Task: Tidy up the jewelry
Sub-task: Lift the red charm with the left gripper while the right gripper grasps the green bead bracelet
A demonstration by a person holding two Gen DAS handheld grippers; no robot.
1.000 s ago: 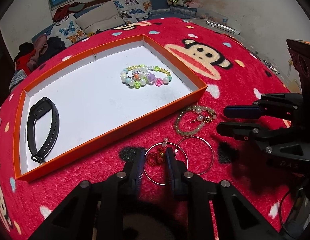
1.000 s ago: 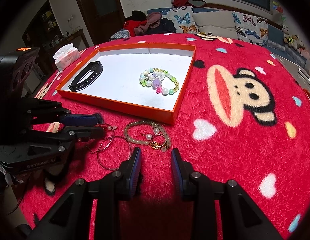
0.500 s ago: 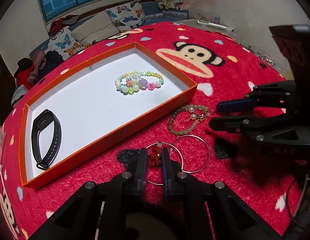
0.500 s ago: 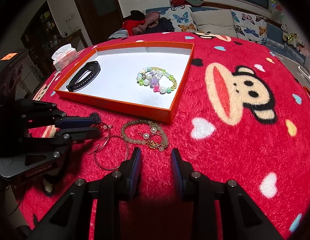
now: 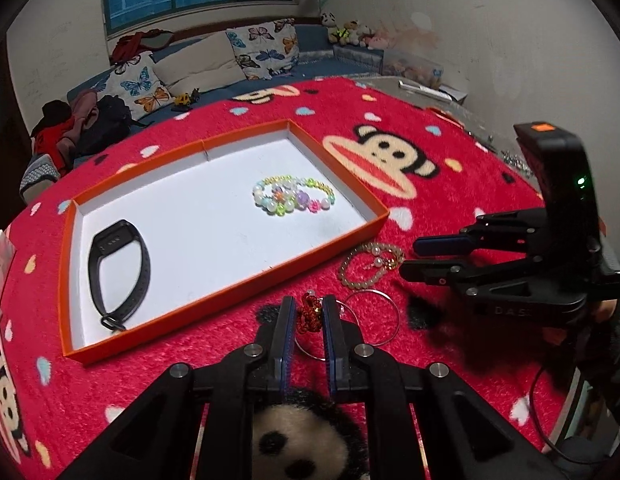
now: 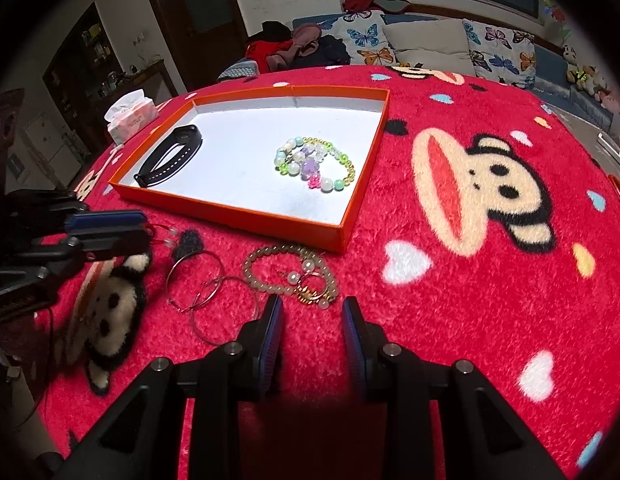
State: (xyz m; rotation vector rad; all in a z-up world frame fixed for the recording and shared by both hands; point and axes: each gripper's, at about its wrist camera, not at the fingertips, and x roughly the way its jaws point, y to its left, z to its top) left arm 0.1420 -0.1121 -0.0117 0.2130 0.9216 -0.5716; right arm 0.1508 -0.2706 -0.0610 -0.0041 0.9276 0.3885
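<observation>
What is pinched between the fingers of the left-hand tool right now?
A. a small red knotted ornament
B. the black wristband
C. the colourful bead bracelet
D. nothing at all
A: the left gripper is shut on the red knotted ornament, while the black wristband and colourful bead bracelet lie in the orange tray.

We see a fluffy red blanket [image 6: 450,300], thin shiny metal hoops [image 6: 214,300], glossy beads [image 6: 310,160], and a matt cardboard tray [image 6: 270,220].

Red knotted charm [image 5: 309,314] pinched above hoops [image 5: 370,316]; bracelets [image 5: 292,200] in tray [image 5: 214,300].
</observation>
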